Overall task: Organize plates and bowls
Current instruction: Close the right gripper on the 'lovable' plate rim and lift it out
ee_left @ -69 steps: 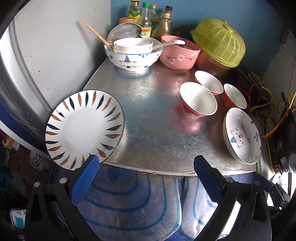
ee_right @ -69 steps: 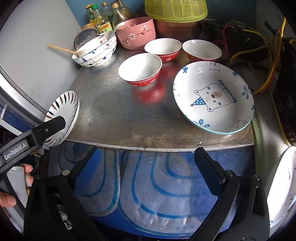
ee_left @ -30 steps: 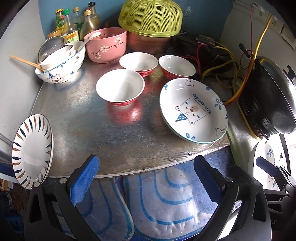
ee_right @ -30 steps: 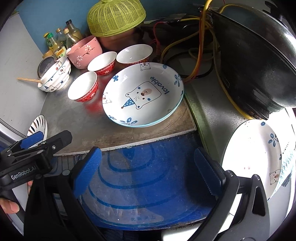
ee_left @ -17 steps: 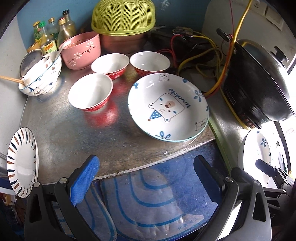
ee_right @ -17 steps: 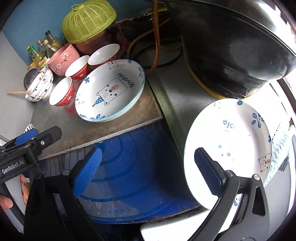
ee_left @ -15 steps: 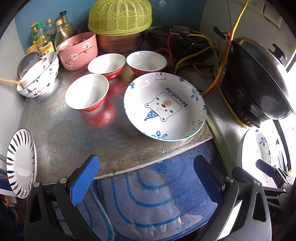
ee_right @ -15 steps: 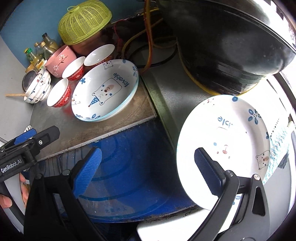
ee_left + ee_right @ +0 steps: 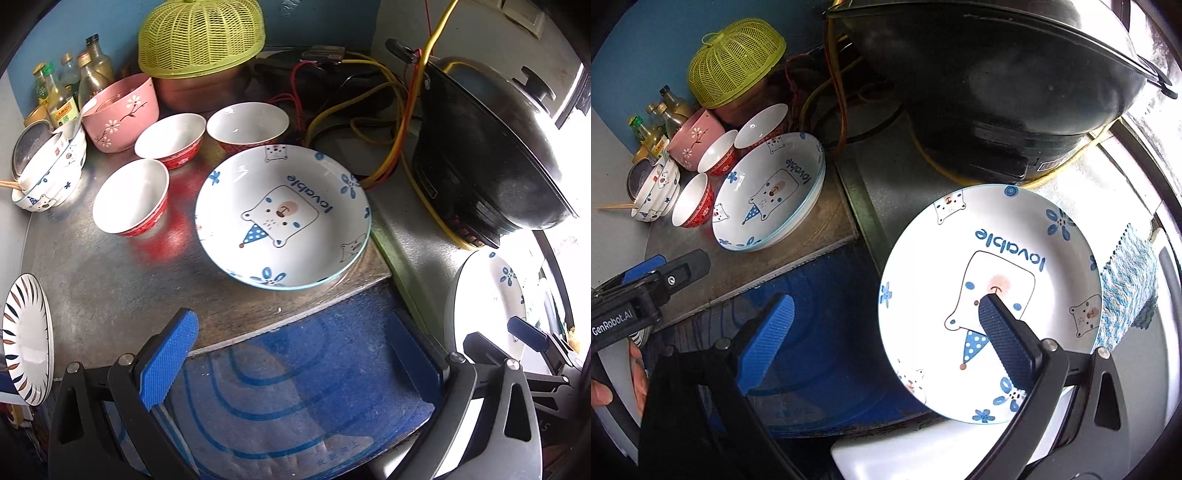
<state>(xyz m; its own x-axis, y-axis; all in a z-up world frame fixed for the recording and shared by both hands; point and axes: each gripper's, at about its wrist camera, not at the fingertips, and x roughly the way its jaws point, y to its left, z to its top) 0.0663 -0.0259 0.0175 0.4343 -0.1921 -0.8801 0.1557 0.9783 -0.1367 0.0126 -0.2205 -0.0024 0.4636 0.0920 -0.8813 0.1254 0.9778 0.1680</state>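
**Plates and bowls: right claw poised over the stray bear plate**

Bear plate [image 9: 993, 291], white with blue flowers and the word "lovable", lies flat at the near right, on the pale surface in front of the black wok [image 9: 997, 74] and apart from the other crockery. The right claw [image 9: 882, 328] hangs over its near-left rim, spread wide and holding nothing: one blue pad sits above the printed bear, the other out past the rim over the blue mat [image 9: 820, 302]. The rim therefore runs between the pads, and I judge the coming move to be a descent and pinch on that edge. The plate is round, so no axis matters, only which stretch of rim is nearest. It is the right hand's plate by a wide margin.

The left claw [image 9: 291, 354] is likewise released and empty, hovering above the mat at the front lip of the metal worktop [image 9: 110, 280]. Off its left side a striped plate [image 9: 26, 336] sits at the worktop's edge.

Farther in, a deep bear dish [image 9: 282, 218] of the same pattern rests on the worktop, a likely partner for the stray plate. Left of it stand three red bowls [image 9: 131, 201], close together but not nested. Behind them are a pink flowered bowl [image 9: 120, 110], a stack of bear-print bowls [image 9: 51, 177] with chopsticks, oil bottles and a yellow-green food cover [image 9: 201, 37] against the blue wall.
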